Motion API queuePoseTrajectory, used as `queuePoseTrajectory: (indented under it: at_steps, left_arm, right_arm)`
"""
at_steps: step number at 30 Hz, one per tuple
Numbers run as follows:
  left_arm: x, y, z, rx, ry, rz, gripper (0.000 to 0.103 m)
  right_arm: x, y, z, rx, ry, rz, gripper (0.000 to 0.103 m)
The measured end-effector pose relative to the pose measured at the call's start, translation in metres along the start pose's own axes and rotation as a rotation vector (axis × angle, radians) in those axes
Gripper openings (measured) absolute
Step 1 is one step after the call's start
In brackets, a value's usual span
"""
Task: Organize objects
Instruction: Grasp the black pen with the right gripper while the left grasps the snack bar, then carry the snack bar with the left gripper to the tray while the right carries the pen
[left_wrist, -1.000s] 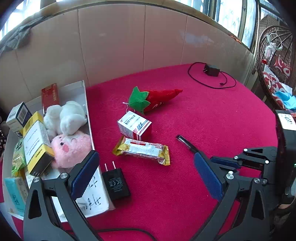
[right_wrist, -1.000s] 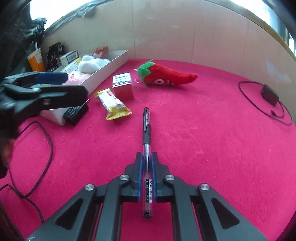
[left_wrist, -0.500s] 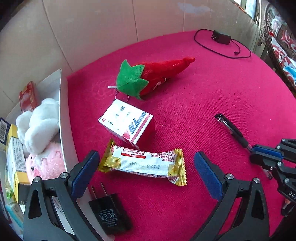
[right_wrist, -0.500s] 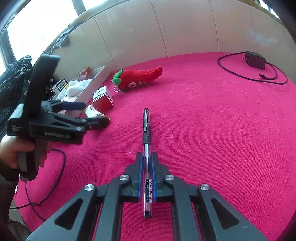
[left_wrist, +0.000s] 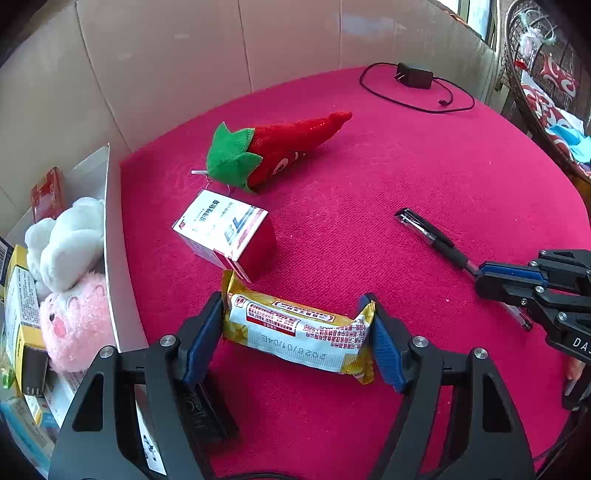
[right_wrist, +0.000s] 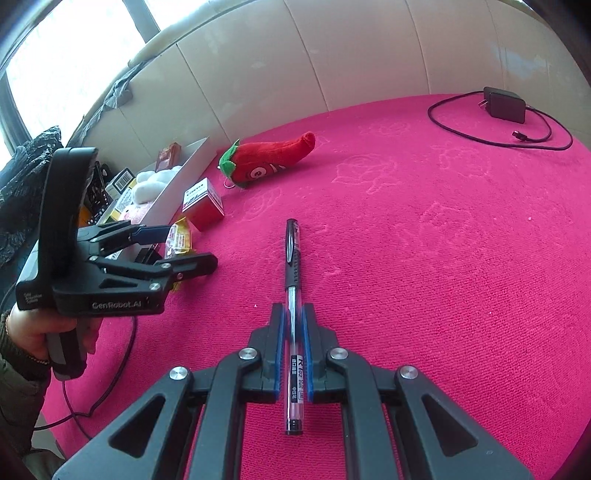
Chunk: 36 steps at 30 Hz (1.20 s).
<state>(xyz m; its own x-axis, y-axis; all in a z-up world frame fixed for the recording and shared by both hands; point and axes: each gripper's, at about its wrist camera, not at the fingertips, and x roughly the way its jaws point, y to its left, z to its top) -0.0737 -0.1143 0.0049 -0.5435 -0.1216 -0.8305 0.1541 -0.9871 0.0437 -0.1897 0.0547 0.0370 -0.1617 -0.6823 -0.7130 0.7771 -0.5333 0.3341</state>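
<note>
Snack bar (left_wrist: 299, 330) in a yellow-and-white wrapper lies on the red tablecloth (left_wrist: 424, 177), near the cloth's left edge, crosswise between the fingers of the left gripper (left_wrist: 295, 332). Jaws are closing; the blue pads (left_wrist: 201, 338) sit at the crimped ends of the wrapper, and firm pressing cannot be confirmed. Bar rests on the cloth.

Right gripper (right_wrist: 293, 332) is clenched on a black-capped pen (right_wrist: 293, 280), gripped along its clear barrel, cap end projecting forward over the cloth, toward the middle of the table.

White-and-red carton (left_wrist: 225, 232) stands just beyond the bar. Plush chili (left_wrist: 280, 147) lies behind the carton, toward the far edge. Black plug adapter (left_wrist: 207, 410) lies under the left finger, beside the white tray (left_wrist: 110, 229) at the left edge. Tray holds a white plush (left_wrist: 62, 240), a pink plush (left_wrist: 74, 321) and several small boxes. Charger with cable (left_wrist: 413, 77) lies at the far right edge.

A hand (right_wrist: 33, 332) holds the left gripper's handle.
</note>
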Motion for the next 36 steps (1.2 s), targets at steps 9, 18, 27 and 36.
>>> queuePoseTrajectory:
  at_steps: [9,18,27,36]
  left_arm:
    - [-0.04,-0.022,-0.006,-0.018,-0.131,-0.058,0.072]
    - [-0.078,-0.028,-0.016,-0.09,-0.22,-0.116,0.072]
    - [-0.098,-0.028,-0.021,-0.109,-0.279,-0.121,0.072]
    - [-0.119,-0.002,-0.034,-0.173,-0.341,-0.093,0.072]
  right_arm:
    - [-0.002,-0.002,0.0,0.003,-0.013,-0.008,0.007]
    - [-0.021,0.003,-0.005,0.029,-0.069,-0.015,0.007]
    - [-0.046,0.027,0.003,-0.003,-0.114,-0.008,0.007]
    - [-0.049,0.055,0.012,-0.046,-0.118,-0.007,0.007]
